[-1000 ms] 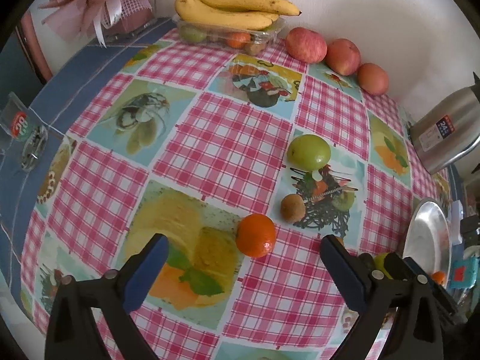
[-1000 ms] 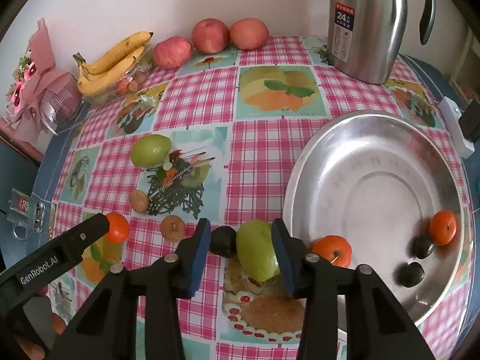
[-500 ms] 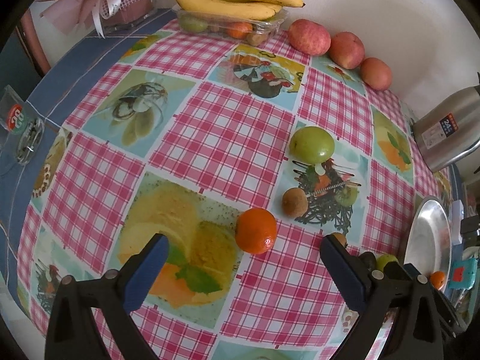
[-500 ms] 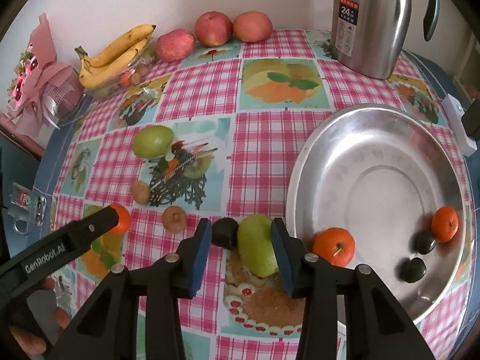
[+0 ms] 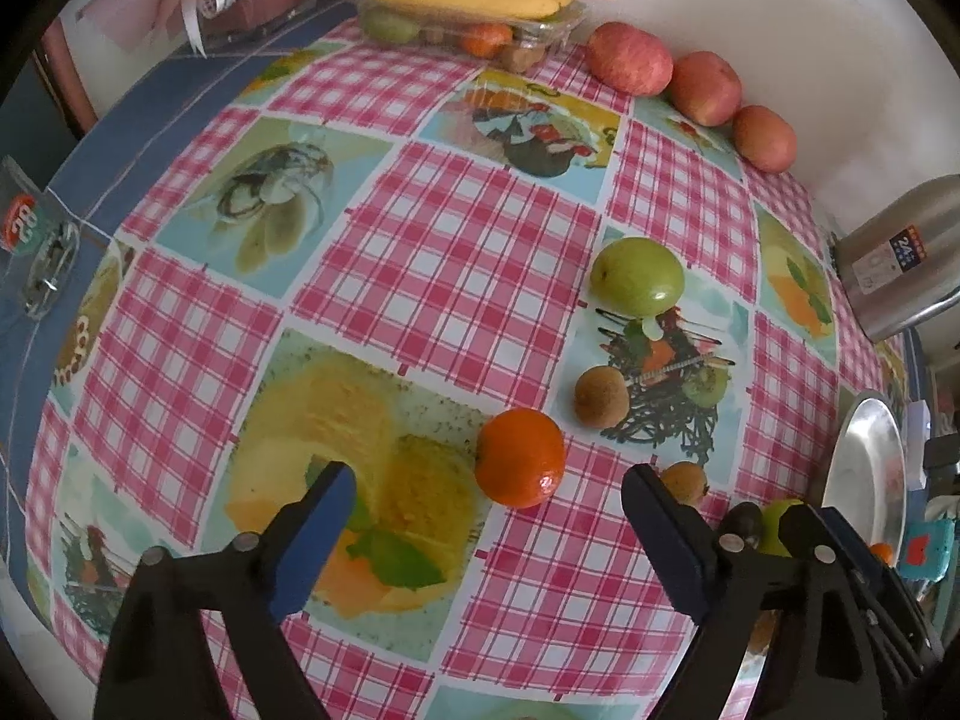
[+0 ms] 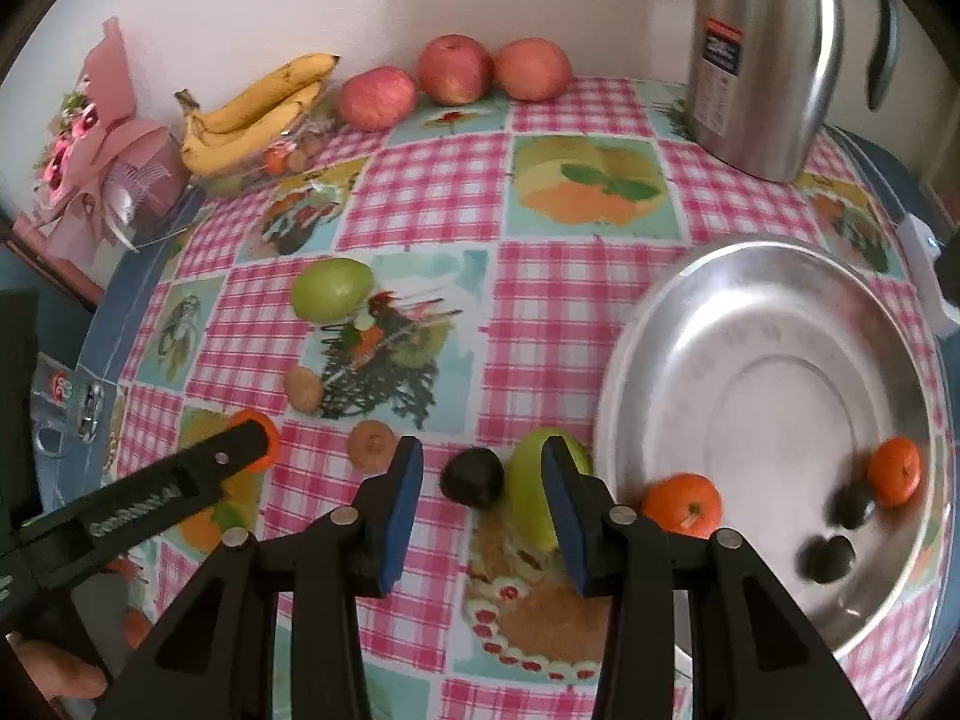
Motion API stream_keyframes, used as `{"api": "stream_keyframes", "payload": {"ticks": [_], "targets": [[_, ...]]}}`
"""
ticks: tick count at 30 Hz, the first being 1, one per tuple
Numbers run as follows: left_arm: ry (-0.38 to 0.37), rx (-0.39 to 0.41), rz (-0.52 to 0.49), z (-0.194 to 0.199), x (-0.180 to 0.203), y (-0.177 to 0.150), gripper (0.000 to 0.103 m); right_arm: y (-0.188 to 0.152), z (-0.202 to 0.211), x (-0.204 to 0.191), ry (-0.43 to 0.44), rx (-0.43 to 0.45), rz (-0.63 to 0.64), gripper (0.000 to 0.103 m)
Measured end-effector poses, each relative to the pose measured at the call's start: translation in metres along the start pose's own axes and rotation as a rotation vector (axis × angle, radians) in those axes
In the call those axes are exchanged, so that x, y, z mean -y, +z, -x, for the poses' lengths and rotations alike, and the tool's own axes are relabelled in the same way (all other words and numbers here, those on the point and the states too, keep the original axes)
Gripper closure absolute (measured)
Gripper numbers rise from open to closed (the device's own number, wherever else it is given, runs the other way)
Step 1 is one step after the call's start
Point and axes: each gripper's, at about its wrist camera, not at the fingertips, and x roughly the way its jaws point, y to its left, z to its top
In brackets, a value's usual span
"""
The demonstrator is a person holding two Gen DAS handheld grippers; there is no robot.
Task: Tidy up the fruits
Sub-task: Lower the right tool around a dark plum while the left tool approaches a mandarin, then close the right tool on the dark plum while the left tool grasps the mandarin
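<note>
Closest in: the left gripper (image 5: 486, 534) hangs over the checked pink-and-white tablecloth (image 5: 432, 276) with its blue-padded jaws wide but closing. The small round orange mandarin (image 5: 521, 457) lies just ahead of the gap between the tips, and nothing is touching the pads yet.

The right gripper (image 6: 480, 501) sits lower on the cloth, just left of the big round shiny steel basin (image 6: 636, 324). Its jaws stand only partly apart, with a dark, nearly black small round fruit (image 6: 472, 477) just ahead of the gap. The pale green pear-like fruit (image 6: 531, 495) is right against the inside of the right-hand finger; I honestly can't tell if that pad is pressing it, but the left pad is clear of both fruits, so nothing is gripped.

Inside the basin: a mandarin with a stem (image 6: 683, 505) near the left wall, another mandarin (image 6: 895, 471) and two dark fruits (image 6: 828, 558) toward the right side.

Further left of the basin, a brown fuzzy kiwi-like fruit (image 6: 371, 445), a second small brown one (image 6: 303, 389), then a round green apple (image 6: 331, 297).

Far behind the basin, along the wall: a tall steel thermos jug (image 6: 762, 60), three red apples (image 6: 453, 69), and a bunch of yellow bananas (image 6: 258, 114) on a clear plastic fruit tray (image 5: 540, 30).
</note>
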Motion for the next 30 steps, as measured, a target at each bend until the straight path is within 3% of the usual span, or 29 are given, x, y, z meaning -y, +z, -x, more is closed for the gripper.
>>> {"api": "stream_keyframes", "payload": {"ticks": [11,27,30], "targets": [[-0.019,-0.012,0.019,-0.005,-0.003,0.002,0.025,-0.002,-0.019,-0.020,-0.043,-0.035,0.112,0.067],[-0.030,-0.028,0.044,-0.009,-0.004,0.002,0.025,-0.015,-0.037,-0.043,-0.229,-0.075,0.338,0.073],[-0.030,-0.028,0.045,-0.009,-0.005,0.002,0.025,-0.017,-0.039,-0.044,-0.259,-0.071,0.363,0.078]]}}
